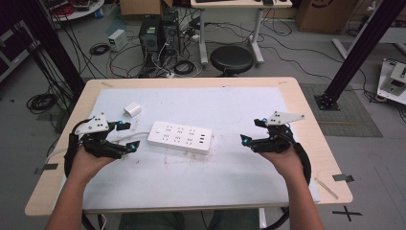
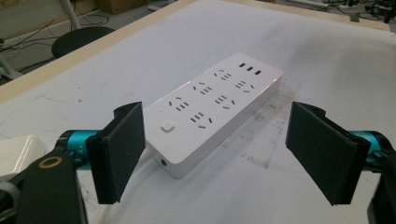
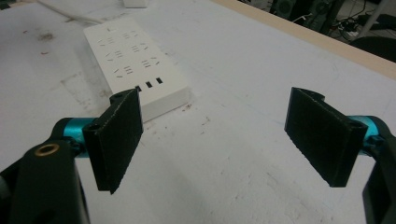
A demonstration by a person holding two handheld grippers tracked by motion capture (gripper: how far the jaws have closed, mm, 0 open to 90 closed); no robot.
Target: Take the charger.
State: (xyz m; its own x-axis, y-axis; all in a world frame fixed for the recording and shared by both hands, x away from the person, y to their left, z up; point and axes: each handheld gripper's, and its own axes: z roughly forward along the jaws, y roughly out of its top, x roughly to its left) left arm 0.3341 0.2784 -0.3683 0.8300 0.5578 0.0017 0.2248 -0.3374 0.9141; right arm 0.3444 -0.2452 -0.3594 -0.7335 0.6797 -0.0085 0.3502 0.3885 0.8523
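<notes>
The white plastic rectangular power strip (image 1: pixel 180 137) lay at the centre of the high view on the white table cover (image 1: pixel 230 177), long axis running left to right. The left gripper (image 1: pixel 128 137) stood just beside its left end, nearer than the right gripper (image 1: pixel 252 132). Both had jaws spread wide, holding nothing.

I can read no words, brands or numbers anywhere. The white plastic power strip (image 2: pixel 215 108) before me bears no readable print.

A grey floor (image 1: pixel 311 57) lies strewn with cables (many tangled). A black stool (image 1: pixel 231 59) stands beside a white-legged desk (image 1: pixel 230 9).
</notes>
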